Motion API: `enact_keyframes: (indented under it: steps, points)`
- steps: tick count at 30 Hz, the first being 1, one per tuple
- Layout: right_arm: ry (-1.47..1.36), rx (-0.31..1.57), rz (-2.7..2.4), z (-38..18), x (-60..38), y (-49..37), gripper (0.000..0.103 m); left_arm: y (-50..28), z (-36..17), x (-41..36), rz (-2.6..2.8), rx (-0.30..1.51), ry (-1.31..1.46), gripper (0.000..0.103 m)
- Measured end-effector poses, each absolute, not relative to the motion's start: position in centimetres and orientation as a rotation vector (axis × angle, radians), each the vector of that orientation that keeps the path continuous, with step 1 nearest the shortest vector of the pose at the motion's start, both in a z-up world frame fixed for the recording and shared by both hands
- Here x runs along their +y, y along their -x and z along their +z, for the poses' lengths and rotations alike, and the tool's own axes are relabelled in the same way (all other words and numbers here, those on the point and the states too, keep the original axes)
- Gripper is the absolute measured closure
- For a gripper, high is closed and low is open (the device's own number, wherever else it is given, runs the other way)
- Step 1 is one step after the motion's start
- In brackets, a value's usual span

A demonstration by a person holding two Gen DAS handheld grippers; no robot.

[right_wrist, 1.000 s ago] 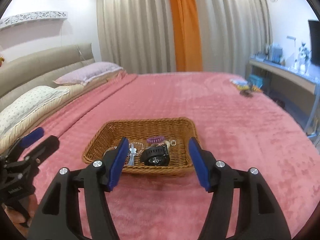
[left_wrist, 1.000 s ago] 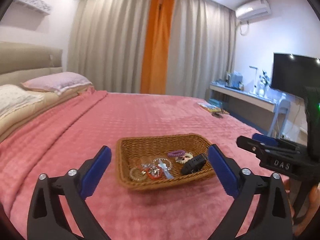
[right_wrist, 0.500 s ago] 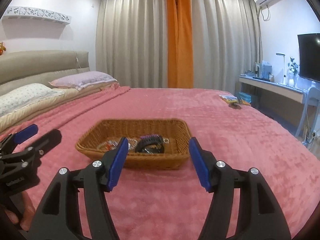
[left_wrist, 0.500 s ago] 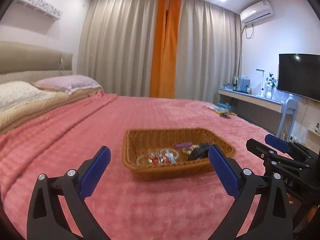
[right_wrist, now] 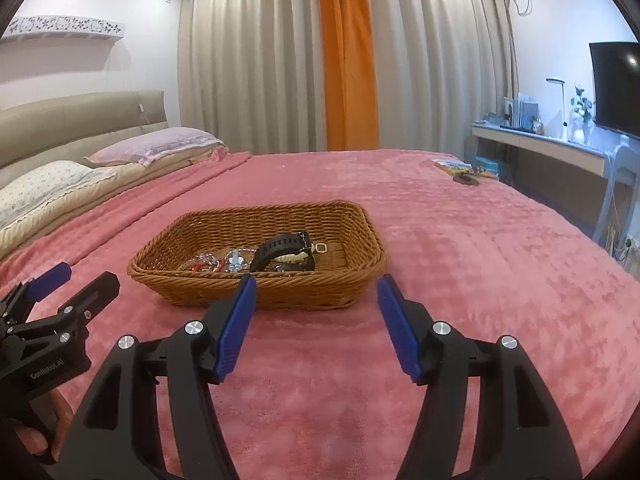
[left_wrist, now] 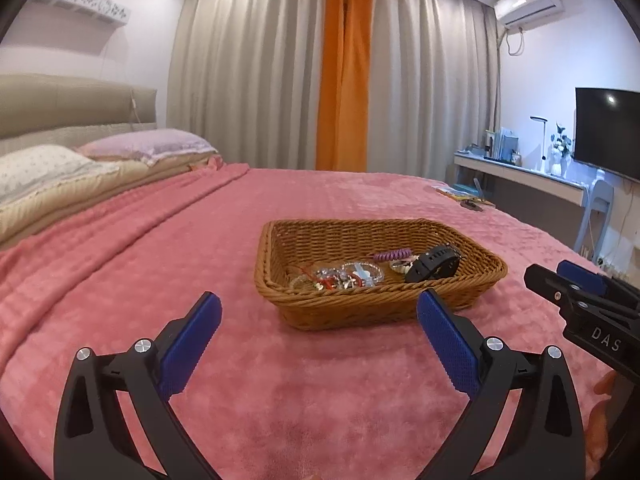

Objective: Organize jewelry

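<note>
A brown wicker basket [left_wrist: 476, 280] [right_wrist: 360, 248] sits on the pink bedspread. In it lie a black watch [left_wrist: 434, 265] [right_wrist: 280, 250], a purple coil hair tie [left_wrist: 392, 256], and a heap of clear and red bracelets [left_wrist: 340, 276] [right_wrist: 216, 262]. My left gripper [left_wrist: 320, 336] is open and empty, held over the blanket just in front of the basket. My right gripper [right_wrist: 316, 320] is open and empty, just short of the basket's near rim. Each gripper shows at the edge of the other's view.
The pink bedspread [left_wrist: 140, 264] covers a wide bed. Pillows [left_wrist: 148, 146] and a headboard are at the far left. A small book and a dark object [right_wrist: 464, 172] lie at the bed's far right edge. A desk [left_wrist: 520, 178], chair and TV [left_wrist: 608, 132] stand to the right.
Both grippers have drawn back and lowered, so the basket looks flatter and its contents are seen from a lower angle. The jaws stay open. Nothing in the basket has moved.
</note>
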State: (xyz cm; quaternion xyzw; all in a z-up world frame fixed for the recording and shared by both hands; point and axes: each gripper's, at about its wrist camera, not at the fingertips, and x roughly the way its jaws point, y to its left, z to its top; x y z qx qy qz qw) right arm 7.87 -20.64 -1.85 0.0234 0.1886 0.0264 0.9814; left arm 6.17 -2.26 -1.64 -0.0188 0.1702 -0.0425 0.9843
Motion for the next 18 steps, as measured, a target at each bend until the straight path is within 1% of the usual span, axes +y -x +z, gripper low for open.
enact_keyframes:
  steps: [18]
  points:
    - [-0.035, 0.395, 0.063, -2.10, -20.58, -8.15, 0.044, -6.15, -1.75, -2.57, -0.075, 0.348, 0.037, 0.008]
